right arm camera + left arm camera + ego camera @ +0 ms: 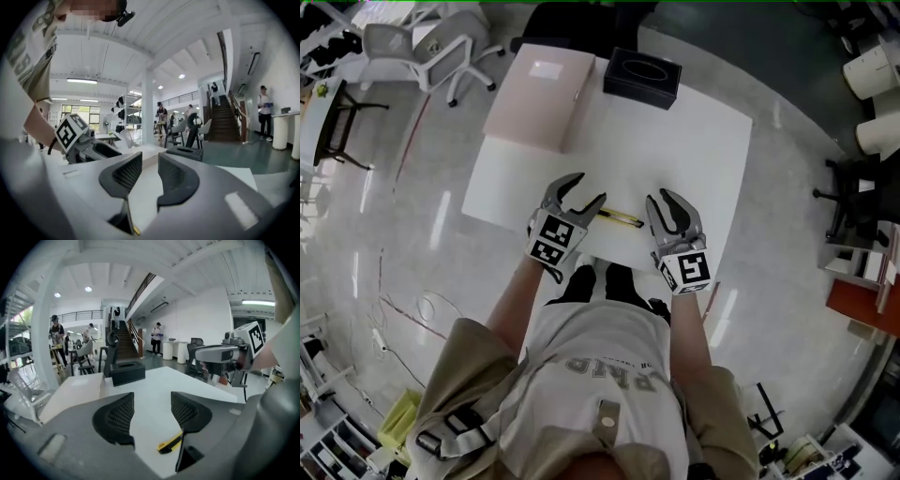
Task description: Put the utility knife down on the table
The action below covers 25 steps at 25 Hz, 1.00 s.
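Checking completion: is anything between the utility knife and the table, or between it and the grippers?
Nothing visible. The utility knife lies flat on the table, between the left gripper and right gripper, both open and empty.

Matt table [684, 155], glossy floor [787, 319]

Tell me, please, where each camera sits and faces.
Head view: on the person's head, looking down at the white table; torso, forearms show.
Left gripper view: on the left hand-held gripper, looking across the table; open jaws show.
Right gripper view: on the right hand-held gripper, facing the dark staircase; open jaws show.
Shared: head and left gripper views show the yellow-and-black utility knife.
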Motion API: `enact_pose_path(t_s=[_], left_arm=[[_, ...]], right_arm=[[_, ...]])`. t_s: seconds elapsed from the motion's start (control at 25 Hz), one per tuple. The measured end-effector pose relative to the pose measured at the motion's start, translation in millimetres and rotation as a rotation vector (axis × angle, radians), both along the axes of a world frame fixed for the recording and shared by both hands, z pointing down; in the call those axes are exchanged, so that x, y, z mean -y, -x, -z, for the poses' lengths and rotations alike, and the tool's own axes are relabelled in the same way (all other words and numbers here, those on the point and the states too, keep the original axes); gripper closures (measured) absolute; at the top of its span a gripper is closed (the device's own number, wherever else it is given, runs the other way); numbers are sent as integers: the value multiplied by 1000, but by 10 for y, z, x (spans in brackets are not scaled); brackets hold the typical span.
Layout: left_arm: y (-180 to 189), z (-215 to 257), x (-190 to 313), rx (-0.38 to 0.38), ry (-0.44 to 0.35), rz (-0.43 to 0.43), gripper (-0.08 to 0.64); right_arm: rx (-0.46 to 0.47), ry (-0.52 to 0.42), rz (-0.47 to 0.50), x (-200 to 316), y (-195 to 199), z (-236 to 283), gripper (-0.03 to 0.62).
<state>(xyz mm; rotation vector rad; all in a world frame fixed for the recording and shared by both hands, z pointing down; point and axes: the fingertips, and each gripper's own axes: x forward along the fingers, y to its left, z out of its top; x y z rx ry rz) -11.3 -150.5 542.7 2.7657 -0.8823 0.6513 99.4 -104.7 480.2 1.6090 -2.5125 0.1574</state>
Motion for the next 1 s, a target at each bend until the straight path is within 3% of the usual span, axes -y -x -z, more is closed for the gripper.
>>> enact_pose_path(t_s=[0.2, 0.36, 0.48, 0.68, 1.0], left_arm=[[-19, 455, -49, -99, -100, 33, 325], [-4, 715, -96, -84, -228, 57, 346], [39, 833, -113, -75, -306, 93, 376], [98, 978, -152, -114, -338, 145, 460], [228, 1321, -147, -191, -453, 247, 548]], right_arm=[[20, -142, -113, -59, -78, 464, 486], [-59, -182, -138, -136, -72, 626, 538], [-87, -196, -142, -203, -76, 686, 538], [-128, -217, -190, -301, -150, 816, 591], [-124, -252, -207, -348, -192, 986, 591]])
